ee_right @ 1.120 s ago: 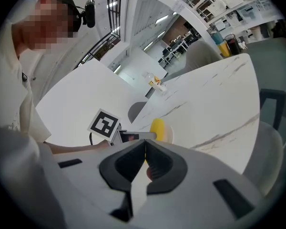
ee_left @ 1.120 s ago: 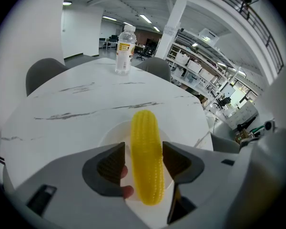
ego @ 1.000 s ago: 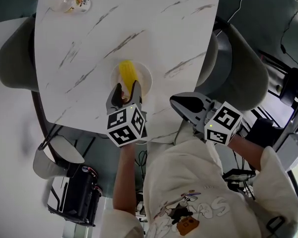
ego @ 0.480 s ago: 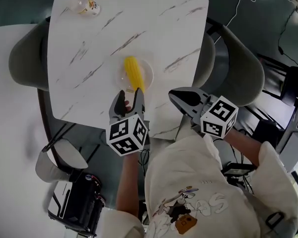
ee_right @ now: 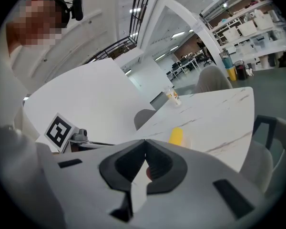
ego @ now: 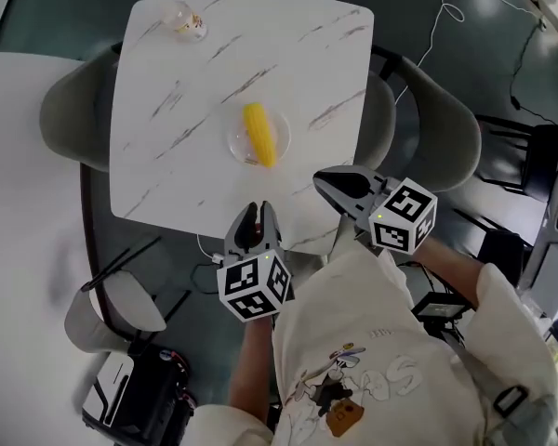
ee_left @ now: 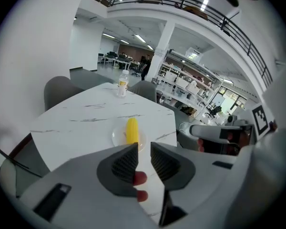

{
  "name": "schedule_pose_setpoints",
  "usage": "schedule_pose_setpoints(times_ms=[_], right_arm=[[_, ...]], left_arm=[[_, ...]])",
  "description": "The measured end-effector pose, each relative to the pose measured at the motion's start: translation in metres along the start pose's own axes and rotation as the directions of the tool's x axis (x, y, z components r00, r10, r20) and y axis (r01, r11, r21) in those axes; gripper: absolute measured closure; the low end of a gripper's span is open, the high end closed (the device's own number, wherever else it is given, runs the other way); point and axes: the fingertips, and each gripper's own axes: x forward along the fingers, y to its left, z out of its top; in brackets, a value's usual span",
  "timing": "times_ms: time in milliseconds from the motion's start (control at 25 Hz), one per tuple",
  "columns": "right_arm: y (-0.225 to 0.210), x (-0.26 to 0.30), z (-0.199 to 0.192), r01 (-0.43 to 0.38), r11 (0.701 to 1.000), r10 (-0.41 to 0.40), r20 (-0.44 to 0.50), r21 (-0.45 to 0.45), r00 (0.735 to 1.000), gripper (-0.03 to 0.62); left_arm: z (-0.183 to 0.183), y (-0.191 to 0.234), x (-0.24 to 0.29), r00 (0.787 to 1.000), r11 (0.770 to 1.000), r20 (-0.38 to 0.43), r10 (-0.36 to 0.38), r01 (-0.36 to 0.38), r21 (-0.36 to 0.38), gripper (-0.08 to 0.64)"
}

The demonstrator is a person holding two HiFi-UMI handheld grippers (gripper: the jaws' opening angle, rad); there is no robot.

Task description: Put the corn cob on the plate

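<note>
The yellow corn cob (ego: 259,134) lies on the small white plate (ego: 236,145) in the middle of the marble table (ego: 167,91). My left gripper (ego: 258,212) hangs above the table's near edge, well back from the plate. Its jaws are closing to a narrow gap and nothing is between them. In the left gripper view the corn cob (ee_left: 132,130) and plate (ee_left: 116,136) lie beyond the left gripper (ee_left: 144,149). My right gripper (ego: 322,183) is shut and empty, off the table's near right corner. The right gripper view has the corn cob (ee_right: 176,136) past the right gripper (ee_right: 145,142).
A small bottle (ego: 184,19) stands at the table's far left corner. Grey chairs (ego: 70,119) (ego: 437,128) flank the table. A round white table (ego: 19,203) is at the left. A black bag (ego: 139,398) and cables lie on the floor.
Both grippers have drawn back from the plate toward the person and risen. The left jaws went from wide open to a narrow gap. The corn stays on the plate.
</note>
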Motion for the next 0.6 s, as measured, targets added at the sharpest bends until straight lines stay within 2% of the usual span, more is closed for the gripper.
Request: schedule_pose_setpoints(times_ms=[80, 200, 600], right_arm=[[0.012, -0.005, -0.002, -0.002, 1.0, 0.002, -0.005, -0.022, 1.0, 0.586], [0.027, -0.014, -0.007, 0.001, 0.999, -0.002, -0.011, -0.044, 1.0, 0.586], [0.09, -0.055, 0.002, 0.024, 0.993, -0.023, 0.013, -0.113, 1.0, 0.586]], left_arm=[[-0.004, 0.0, -0.017, 1.0, 1.0, 0.021, 0.004, -0.003, -0.007, 0.502], [-0.009, -0.006, -0.039, 0.999, 1.0, 0.047, -0.014, 0.014, 0.0, 0.52], [-0.008, -0.045, -0.101, 0.987, 0.996, 0.136, -0.084, 0.08, 0.034, 0.522]])
